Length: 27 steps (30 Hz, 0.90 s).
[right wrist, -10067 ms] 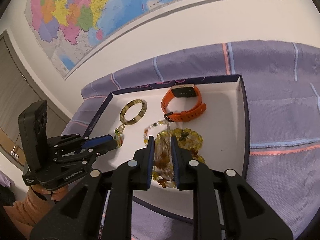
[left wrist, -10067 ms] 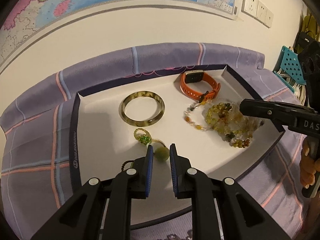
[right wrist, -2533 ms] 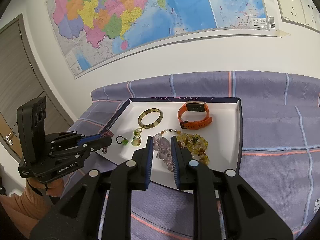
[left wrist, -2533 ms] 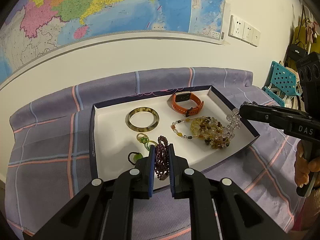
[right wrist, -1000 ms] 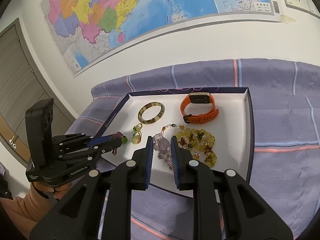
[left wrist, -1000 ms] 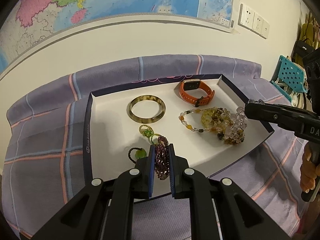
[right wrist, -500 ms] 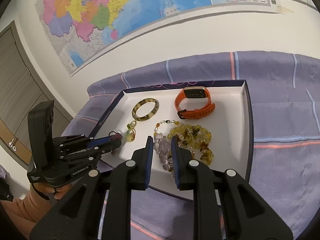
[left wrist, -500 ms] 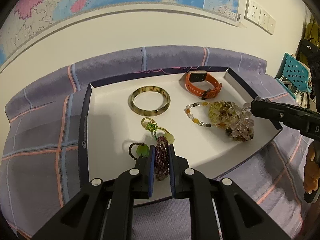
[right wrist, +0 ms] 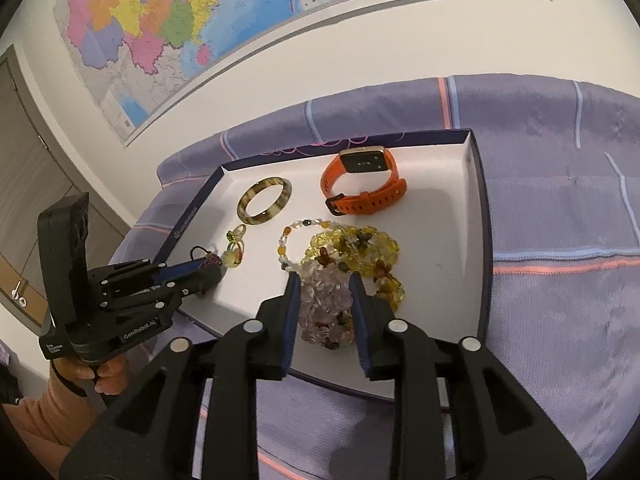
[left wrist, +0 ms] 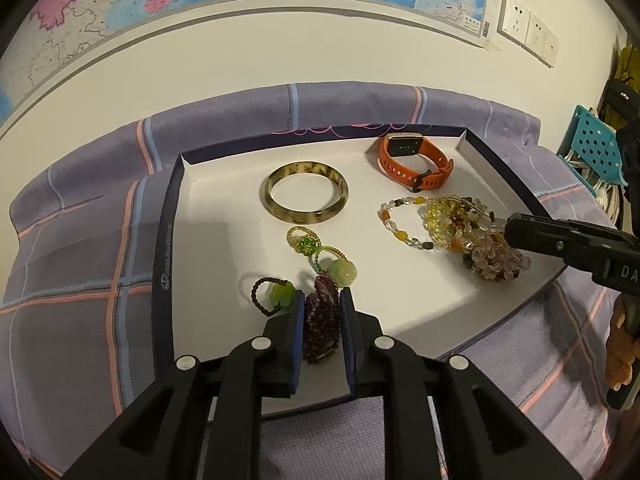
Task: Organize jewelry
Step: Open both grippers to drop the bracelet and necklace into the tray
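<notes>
A white-lined tray (left wrist: pixel 164 264) holds the jewelry. My left gripper (left wrist: pixel 322 298) is low over its near left part. Its jaws are opening around a dark purple bead bracelet (left wrist: pixel 320 328) that rests on the tray floor, with the pads no longer squeezing it. My right gripper (right wrist: pixel 324 280) is at the tray's near right. Its jaws are also opening, and a pale crystal bracelet (right wrist: pixel 324 308) lies loose between them against the yellow amber beads (right wrist: pixel 360 248). A tortoise bangle (left wrist: pixel 304 218), an orange watch (left wrist: pixel 404 168) and green bead pendants (left wrist: pixel 306 244) lie further in.
Purple plaid cloth (left wrist: pixel 80 280) covers the surface around the tray. A map (right wrist: pixel 160 20) hangs on the wall behind, with sockets (left wrist: pixel 524 36) beside it. A teal basket (left wrist: pixel 592 148) stands at the far right. A person's hand (right wrist: pixel 100 376) holds the left gripper.
Both grippers came closer to the tray floor with their bracelets. Both pairs of jaws have widened, the right more than the left, and the bracelets now rest in the tray.
</notes>
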Tool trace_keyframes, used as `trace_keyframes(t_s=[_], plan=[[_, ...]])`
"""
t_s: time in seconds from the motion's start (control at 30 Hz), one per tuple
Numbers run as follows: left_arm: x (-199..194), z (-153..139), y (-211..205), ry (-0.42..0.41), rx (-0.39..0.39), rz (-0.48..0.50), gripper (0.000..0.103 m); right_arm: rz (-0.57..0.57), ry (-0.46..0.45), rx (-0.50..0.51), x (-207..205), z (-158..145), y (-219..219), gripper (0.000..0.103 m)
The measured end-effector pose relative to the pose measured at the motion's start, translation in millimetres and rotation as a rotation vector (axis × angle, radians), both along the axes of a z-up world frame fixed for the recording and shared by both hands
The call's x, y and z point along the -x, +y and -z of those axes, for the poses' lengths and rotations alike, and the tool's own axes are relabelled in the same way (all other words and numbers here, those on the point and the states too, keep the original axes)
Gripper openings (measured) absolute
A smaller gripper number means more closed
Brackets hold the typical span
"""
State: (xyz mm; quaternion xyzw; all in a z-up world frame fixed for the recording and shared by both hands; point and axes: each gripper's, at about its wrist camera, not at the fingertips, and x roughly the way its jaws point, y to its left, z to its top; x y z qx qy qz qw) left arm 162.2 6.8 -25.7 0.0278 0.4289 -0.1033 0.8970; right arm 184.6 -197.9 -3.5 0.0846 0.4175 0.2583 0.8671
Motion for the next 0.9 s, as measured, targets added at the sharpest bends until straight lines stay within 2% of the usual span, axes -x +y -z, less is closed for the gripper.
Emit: trace_keyframes(t_s=[0.03, 0.07, 0.1, 0.13, 0.2, 0.3, 0.33, 0.37, 0.4, 0.43, 0.5, 0.6, 0.8, 0.9], plan=[[0.0, 0.0, -0.4, -0.001, 0.001, -0.001, 0.016, 0.005, -0.001, 0.004, 0.4, 0.0, -0.4, 0.031], [0.0, -0.1, -0.2, -0.001, 0.003, -0.001, 0.021, 0.010, -0.003, 0.010, 1.1, -0.1, -1.0, 0.036], [0.1, -0.4, 0.4, 0.000, 0.008, -0.005, 0.031, 0.012, -0.005, 0.018, 1.9, -0.1, -1.2, 0.038], [0.6, -1.0, 1.2, -0.006, 0.009, -0.011, 0.034, 0.014, -0.008, 0.025, 3.2, -0.6, -1.3, 0.039], [2.4, -2.4, 1.9, -0.009, 0.017, -0.009, 0.047, 0.019, -0.018, 0.032, 6.4, -2.3, -2.3, 0.051], [10.1, -8.2, 3.0, -0.037, 0.034, -0.014, 0.066, 0.029, -0.054, 0.060, 15.7, -7.5, -3.4, 0.056], [13.7, -10.7, 3.0, -0.045, 0.042, -0.008, 0.070, 0.028, -0.063, 0.065, 18.7, -9.0, -3.9, 0.062], [18.2, -13.9, 3.0, -0.056, 0.051, -0.006, 0.083, 0.032, -0.073, 0.070, 21.8, -10.7, -4.5, 0.070], [21.9, -15.9, 3.3, -0.068, 0.056, -0.008, 0.093, 0.038, -0.088, 0.080, 26.1, -12.5, -4.9, 0.072], [27.8, -19.7, 3.0, -0.098, 0.061, -0.014, 0.094, 0.039, -0.107, 0.102, 32.3, -14.5, -3.6, 0.072], [40.5, -24.9, 1.2, -0.136, 0.056, -0.013, 0.096, 0.045, -0.137, 0.135, 42.2, -16.7, -1.4, 0.080], [54.8, -26.5, 2.6, -0.152, 0.068, -0.031, 0.096, 0.057, -0.186, 0.173, 57.6, -19.2, 3.1, 0.098], [80.6, -19.0, 9.1, -0.155, 0.082, -0.128, 0.096, 0.044, -0.262, 0.263, 91.0, -17.4, 22.2, 0.098], [90.7, -19.1, 11.3, -0.156, 0.086, -0.162, 0.096, 0.032, -0.264, 0.280, 102.8, -13.7, 30.9, 0.098]])
